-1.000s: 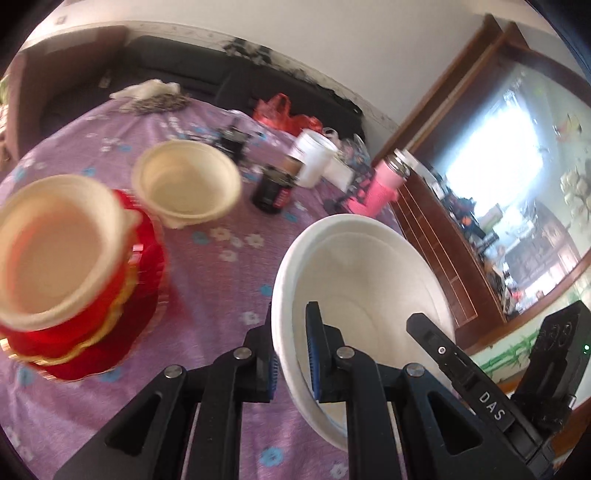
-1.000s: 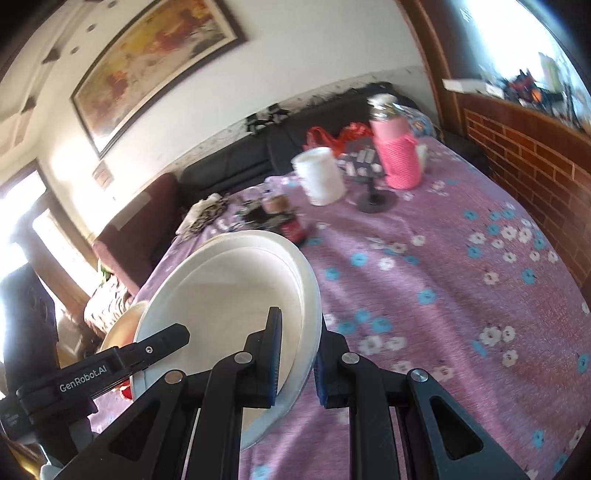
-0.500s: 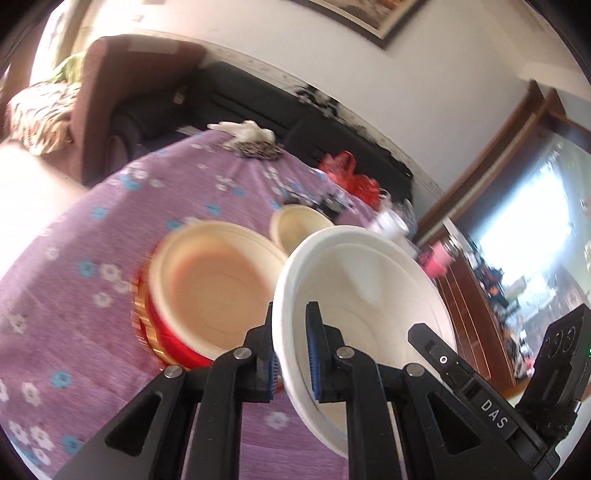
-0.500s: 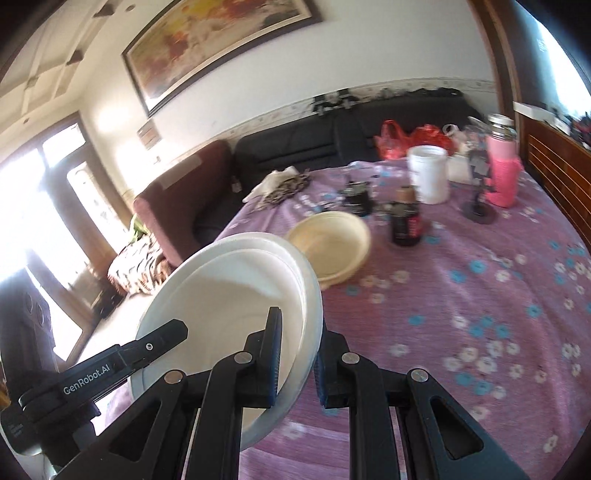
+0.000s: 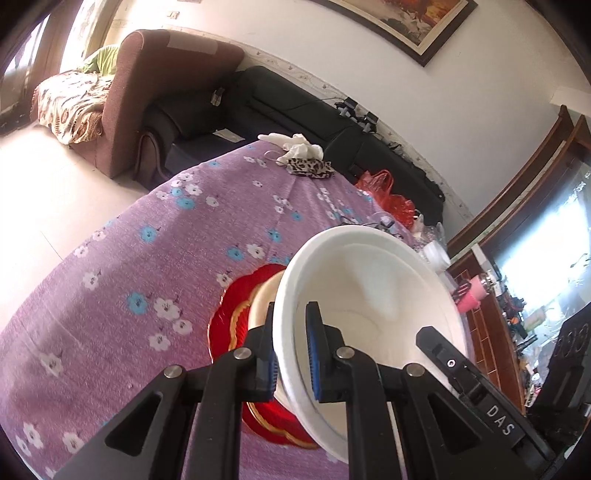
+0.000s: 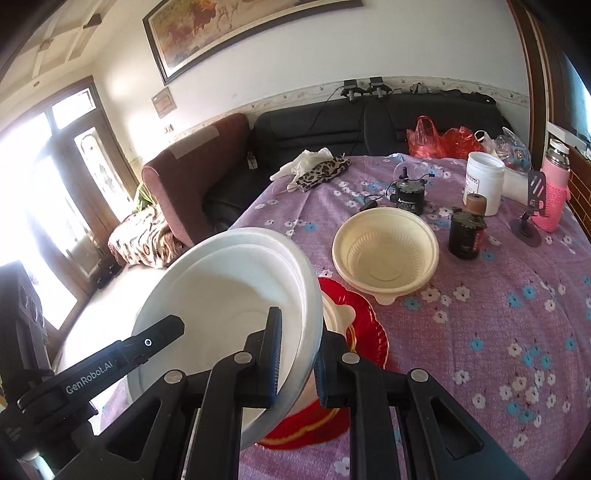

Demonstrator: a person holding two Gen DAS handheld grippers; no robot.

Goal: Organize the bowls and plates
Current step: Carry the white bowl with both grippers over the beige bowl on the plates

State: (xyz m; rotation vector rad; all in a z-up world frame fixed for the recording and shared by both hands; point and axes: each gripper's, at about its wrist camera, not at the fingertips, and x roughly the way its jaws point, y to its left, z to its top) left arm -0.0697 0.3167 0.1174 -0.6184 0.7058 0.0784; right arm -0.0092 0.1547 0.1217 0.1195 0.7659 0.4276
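Compared with half a second earlier, both wrist views have swung so that the white bowl [image 5: 369, 291] now covers most of the cream bowl [image 5: 263, 299] on the red plate [image 5: 225, 317], and the second cream bowl [image 6: 386, 254] has dropped out of the left view. Legible writing: "DAS" on the black bar [image 5: 476, 391] crossing the left view; "GenRobot.AI" on the black bar [image 6: 99, 365] crossing the right view. Labels on the white jar [image 6: 483, 182] and the dark bottle [image 6: 466, 232] are too small to read.

White bowl: two nested foam shells, matte, plain, tilted, held above the red plate from opposite sides. Left gripper [image 5: 291, 354]: blue-padded fingers nearly closed, pinching the rim, one finger inside, one outside. Right gripper [image 6: 297, 354]: likewise clamped on the opposite rim.

Red plate [image 6: 369, 325]: glossy, scalloped, gold-edged, lying on the purple floral tablecloth [image 6: 498, 314]; a cream bowl sits on it, largely hidden behind the white one. Second cream bowl: ribbed inside, standing alone on the cloth just beyond the plate.

Background: pink flask [image 6: 554, 192], leopard-print cloth [image 6: 323, 171], red bags [image 6: 439, 138], black sofa [image 6: 369, 125], brown armchair [image 5: 162, 92], framed painting [image 6: 236, 29].
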